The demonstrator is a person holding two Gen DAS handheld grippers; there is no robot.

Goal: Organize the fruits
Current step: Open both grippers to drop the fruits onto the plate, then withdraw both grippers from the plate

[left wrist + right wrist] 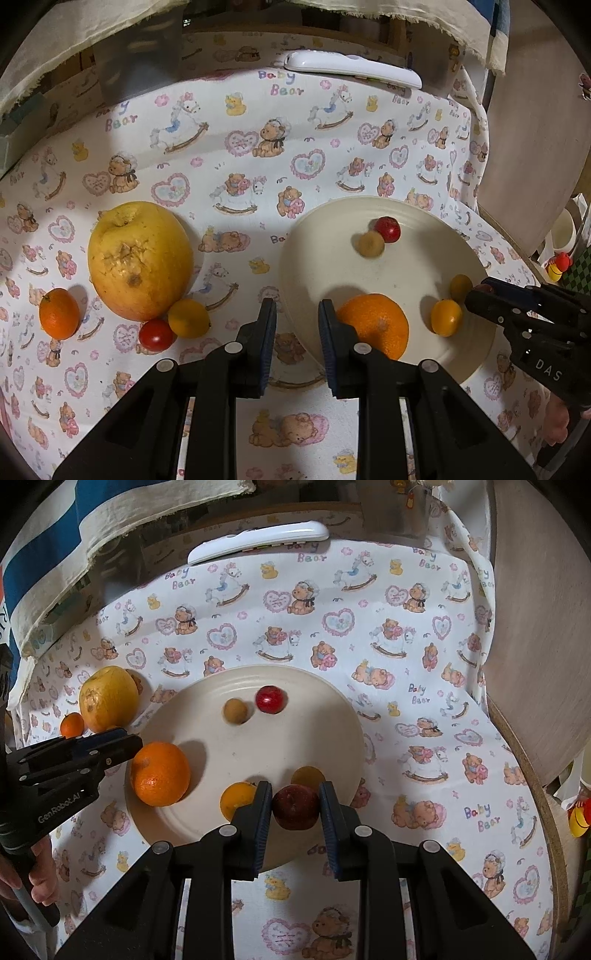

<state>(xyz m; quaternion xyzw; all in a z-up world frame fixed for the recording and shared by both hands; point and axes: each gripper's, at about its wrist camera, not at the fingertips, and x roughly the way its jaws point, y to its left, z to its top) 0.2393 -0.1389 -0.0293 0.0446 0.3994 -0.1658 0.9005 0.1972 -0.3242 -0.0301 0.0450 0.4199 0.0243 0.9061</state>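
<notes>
Right gripper (295, 806) clenched on a dark red apple (296, 808), stem dimple facing up, over the cream plate's (332, 716) near rim. Left gripper (297, 325) closed, empty, beside the orange (375, 325) on the plate. Handle lettering: "GenRobot.AI", "DAS". Tablecloth (424, 635) printed "Baby Bear". Pomelo (138, 260) off-plate, stem end pointing away.

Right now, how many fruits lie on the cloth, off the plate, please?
4, all left of the plate: big yellow fruit, small orange, red tomato, small yellow fruit; more possibly hidden.
</notes>
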